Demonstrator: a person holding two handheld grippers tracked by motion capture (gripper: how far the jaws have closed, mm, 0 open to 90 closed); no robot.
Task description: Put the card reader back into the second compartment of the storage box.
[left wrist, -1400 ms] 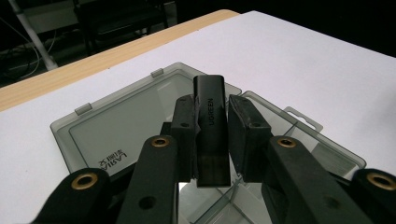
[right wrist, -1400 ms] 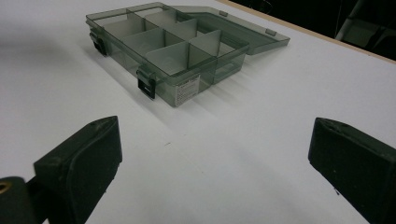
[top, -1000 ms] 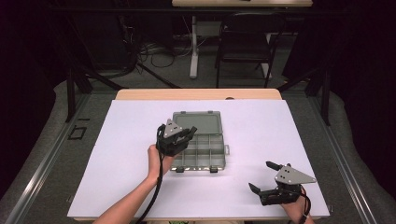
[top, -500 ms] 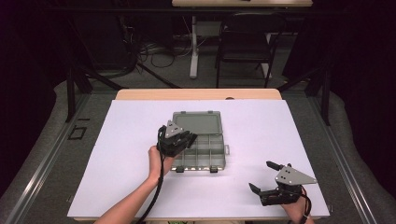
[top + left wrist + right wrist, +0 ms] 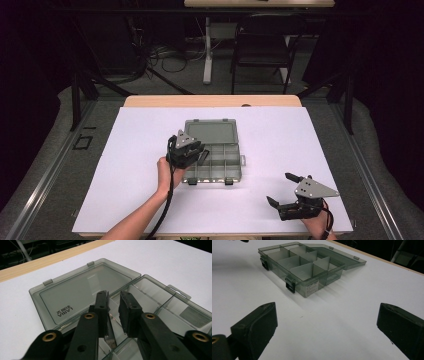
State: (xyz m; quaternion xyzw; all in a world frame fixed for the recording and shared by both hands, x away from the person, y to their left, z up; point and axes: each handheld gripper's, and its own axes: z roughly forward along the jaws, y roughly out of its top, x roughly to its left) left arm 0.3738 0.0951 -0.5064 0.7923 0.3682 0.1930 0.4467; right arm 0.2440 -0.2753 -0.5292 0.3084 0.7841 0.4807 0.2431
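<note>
Organizer box [image 5: 214,155] lies open on the desk [image 5: 300,135], compartments seemingly empty — our left hand-held gripper [image 5: 113,305] hovers nearly closed, empty; right one [image 5: 282,190] waits wide open.

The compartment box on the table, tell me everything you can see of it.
The compartment box is smoky translucent plastic and lies open on the white table cover. Its lid is folded flat on the cover toward the far edge, with small lettering inside one corner. The tray is split by pale dividers into several compartments that look empty. Two dark latches sit on its front wall, beside a small label. The left tongs, jaws nearly closed, reach over the tray's left side; contact is unclear.
</note>
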